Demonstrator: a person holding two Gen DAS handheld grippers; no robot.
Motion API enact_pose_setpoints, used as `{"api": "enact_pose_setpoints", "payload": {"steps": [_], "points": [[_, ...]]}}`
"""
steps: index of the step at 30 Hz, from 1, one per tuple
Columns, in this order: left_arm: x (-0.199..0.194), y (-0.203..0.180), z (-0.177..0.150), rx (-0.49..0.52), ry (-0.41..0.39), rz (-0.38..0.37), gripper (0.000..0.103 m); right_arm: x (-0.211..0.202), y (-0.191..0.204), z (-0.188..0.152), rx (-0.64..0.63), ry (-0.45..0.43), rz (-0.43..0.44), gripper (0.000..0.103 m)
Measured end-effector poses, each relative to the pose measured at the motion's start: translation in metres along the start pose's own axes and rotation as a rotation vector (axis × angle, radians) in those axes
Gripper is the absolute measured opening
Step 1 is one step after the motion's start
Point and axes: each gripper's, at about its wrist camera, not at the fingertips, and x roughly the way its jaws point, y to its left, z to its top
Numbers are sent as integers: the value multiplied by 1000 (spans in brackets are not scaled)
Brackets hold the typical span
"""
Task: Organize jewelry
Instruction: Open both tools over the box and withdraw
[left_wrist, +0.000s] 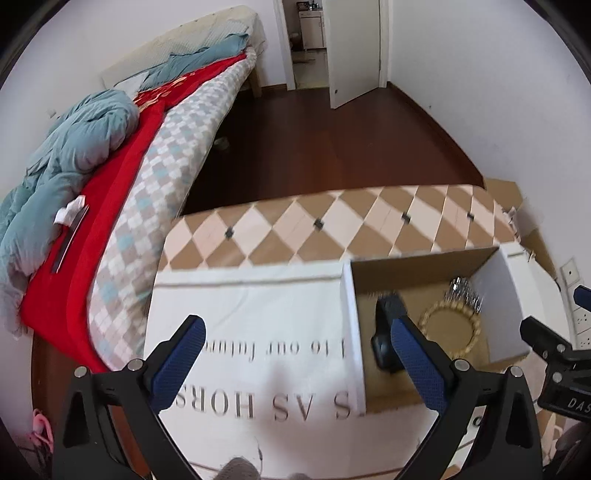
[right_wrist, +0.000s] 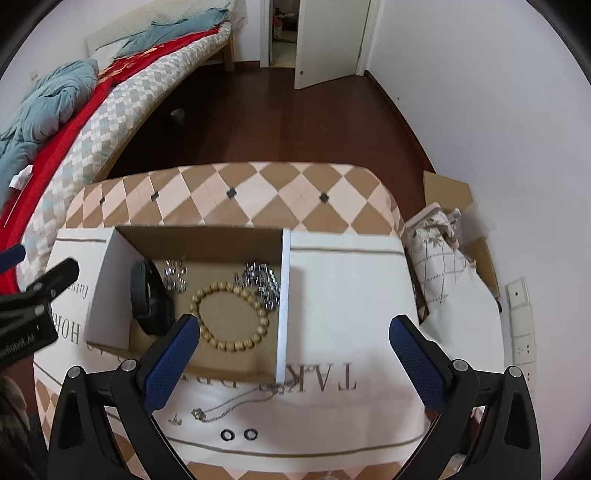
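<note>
An open cardboard box (right_wrist: 207, 240) stands on a white printed cloth (right_wrist: 343, 295). In it lie a wooden bead bracelet (right_wrist: 231, 314), a black band (right_wrist: 147, 302), a silver link bracelet (right_wrist: 264, 282) and small silver pieces (right_wrist: 175, 277). On the cloth in front of the box lie a thin silver necklace (right_wrist: 229, 406), a small earring (right_wrist: 174, 420) and two black rings (right_wrist: 238, 434). My right gripper (right_wrist: 295, 336) is open and empty above the box's near right corner. My left gripper (left_wrist: 295, 336) is open and empty over the cloth left of the box (left_wrist: 424, 266).
The cloth covers a table with a checked top (right_wrist: 258, 195). A bed with red and blue bedding (left_wrist: 92, 166) lies to the left. Folded fabric in a cardboard box (right_wrist: 439, 258) stands at the right by the wall. A door (right_wrist: 328, 40) is open at the back.
</note>
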Motion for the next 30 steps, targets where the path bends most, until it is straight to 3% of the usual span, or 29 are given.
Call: {"api": "enact_pose_setpoints", "payload": {"steps": [11,30], "points": [[-25,-7,-25,-27,-24,24,102,-18,-1,-19,36,-35,-24,103],[-152,-5,-67,-93,-205,15,102,-152,-1,-68,50,-242,-6,103]]}}
